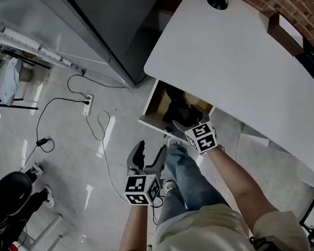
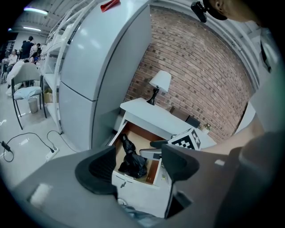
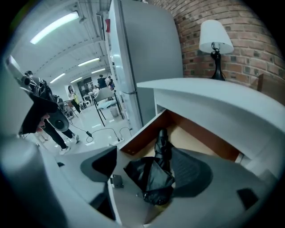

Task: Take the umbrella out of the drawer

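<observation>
Right gripper view: right gripper (image 3: pixel 144 168) spread, aimed at umbrella (image 3: pixel 153 178) in open drawer (image 3: pixel 139 137), left gripper (image 2: pixel 138 167) spread, empty; pinching only loose fabric risks a slip.

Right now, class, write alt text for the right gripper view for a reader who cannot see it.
The right gripper, jaws apart, points into an open drawer where a black folded umbrella lies. Above is a white desk with a lamp, against a brick wall.
</observation>
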A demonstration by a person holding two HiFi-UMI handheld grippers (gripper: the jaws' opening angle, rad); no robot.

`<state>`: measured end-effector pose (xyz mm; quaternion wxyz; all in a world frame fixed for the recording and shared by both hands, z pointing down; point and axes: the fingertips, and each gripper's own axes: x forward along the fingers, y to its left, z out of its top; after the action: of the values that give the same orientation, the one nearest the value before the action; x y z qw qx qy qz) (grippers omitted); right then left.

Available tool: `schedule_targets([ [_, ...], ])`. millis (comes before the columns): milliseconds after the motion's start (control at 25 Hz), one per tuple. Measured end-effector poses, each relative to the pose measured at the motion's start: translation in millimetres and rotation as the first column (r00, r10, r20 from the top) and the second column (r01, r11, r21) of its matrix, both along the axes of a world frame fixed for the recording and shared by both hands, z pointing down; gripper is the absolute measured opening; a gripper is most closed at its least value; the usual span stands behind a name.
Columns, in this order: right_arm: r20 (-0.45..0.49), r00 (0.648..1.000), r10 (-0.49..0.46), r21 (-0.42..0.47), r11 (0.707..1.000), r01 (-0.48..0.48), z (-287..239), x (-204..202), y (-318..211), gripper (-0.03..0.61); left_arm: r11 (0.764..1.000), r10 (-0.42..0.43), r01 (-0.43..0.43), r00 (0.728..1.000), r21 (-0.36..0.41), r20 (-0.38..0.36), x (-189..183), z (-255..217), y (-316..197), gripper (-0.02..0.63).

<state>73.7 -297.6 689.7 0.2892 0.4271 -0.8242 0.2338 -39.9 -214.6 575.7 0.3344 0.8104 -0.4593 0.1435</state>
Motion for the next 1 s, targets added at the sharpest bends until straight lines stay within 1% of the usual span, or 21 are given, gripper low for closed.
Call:
schedule_targets([
  [200,-0.028,0.999,0.023,-0.084,0.996,-0.025,52,1,-24,0.371,0.999,-0.008,0.008,1.000,-0.039,0.007,1,24,-9,0.311],
  [520,-0.105,0.994,0.001,-0.191,0.981,-0.021,125,0,-44,0.396,0.994,-0.051,0.051,0.999,-0.102,0.005,-11,58,-19,0.311],
  [720,-0.152,0.988,-0.002,-0.219,0.975,-0.032,157,1,-51,0.397,0.985,-0.070,0.069,0.998,-0.160,-0.001,-16,74,-19,0.311],
  [880,-0.168,0.985,-0.023,-0.226,0.974,-0.016,172,-4,-56,0.397,0.981,-0.088,0.086,0.996,-0.175,-0.002,-21,84,-22,0.311],
  [1000,-0.201,0.979,-0.018,-0.216,0.976,-0.027,178,-2,-59,0.396,0.978,-0.103,0.100,0.995,-0.181,-0.008,-24,90,-24,0.311],
])
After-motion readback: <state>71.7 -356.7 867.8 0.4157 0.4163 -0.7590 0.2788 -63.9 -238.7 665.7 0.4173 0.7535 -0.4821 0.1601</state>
